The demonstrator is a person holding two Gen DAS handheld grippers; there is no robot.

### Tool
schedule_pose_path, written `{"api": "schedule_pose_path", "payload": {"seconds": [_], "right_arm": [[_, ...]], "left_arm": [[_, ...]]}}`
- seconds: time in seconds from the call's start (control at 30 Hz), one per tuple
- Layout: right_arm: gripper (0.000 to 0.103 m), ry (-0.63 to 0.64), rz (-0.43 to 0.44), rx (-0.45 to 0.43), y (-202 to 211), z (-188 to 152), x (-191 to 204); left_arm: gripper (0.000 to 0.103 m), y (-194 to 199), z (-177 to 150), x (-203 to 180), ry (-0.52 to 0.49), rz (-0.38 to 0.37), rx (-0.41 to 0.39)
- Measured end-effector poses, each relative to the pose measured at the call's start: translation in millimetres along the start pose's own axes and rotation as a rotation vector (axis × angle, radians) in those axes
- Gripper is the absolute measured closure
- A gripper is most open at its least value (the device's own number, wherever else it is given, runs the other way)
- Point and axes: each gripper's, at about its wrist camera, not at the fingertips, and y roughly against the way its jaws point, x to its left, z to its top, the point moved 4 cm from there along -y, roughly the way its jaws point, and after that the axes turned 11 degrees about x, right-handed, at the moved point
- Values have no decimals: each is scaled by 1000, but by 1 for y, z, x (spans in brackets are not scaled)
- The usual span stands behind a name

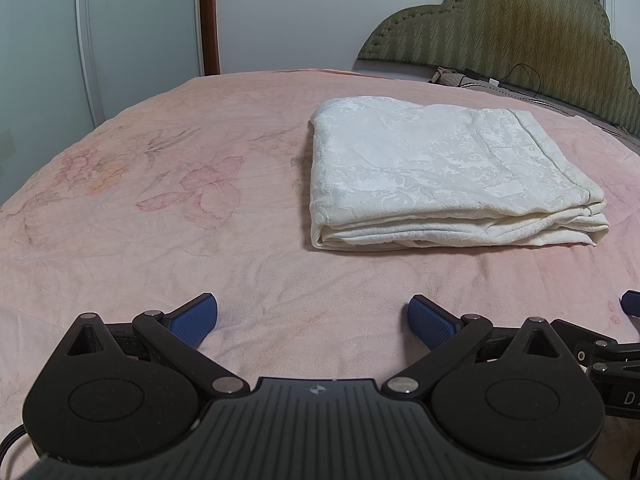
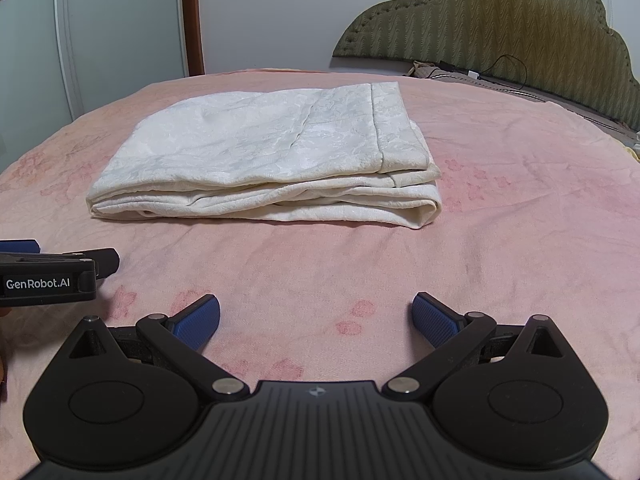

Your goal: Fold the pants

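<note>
The cream-white pants [image 1: 448, 176] lie folded into a flat rectangular stack on the pink bed, ahead and to the right in the left wrist view. In the right wrist view the same pants [image 2: 264, 164] sit ahead and slightly left, folded edges facing me. My left gripper [image 1: 313, 322] is open just above the sheet, well short of the pants, nothing between its blue pads [image 1: 196, 320]. My right gripper [image 2: 316, 322] is open too, empty, also short of the stack. The left gripper's side [image 2: 48, 276] shows at the left edge of the right wrist view.
A pink floral bedsheet [image 1: 160, 208] covers the bed. An olive padded headboard [image 1: 520, 40] stands at the back right with a black cable [image 1: 520, 76] and small items along it. A white wardrobe [image 1: 120, 32] and a brown door frame [image 1: 210, 16] rise behind the bed.
</note>
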Motion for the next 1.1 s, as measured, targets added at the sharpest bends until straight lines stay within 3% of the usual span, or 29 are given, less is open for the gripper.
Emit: {"api": "schedule_pose_path", "payload": {"seconds": [1.1], "right_arm": [[0,18,11,0,-6,6,14]], "left_arm": [[1,-2,1,-2,9,17,2]]}}
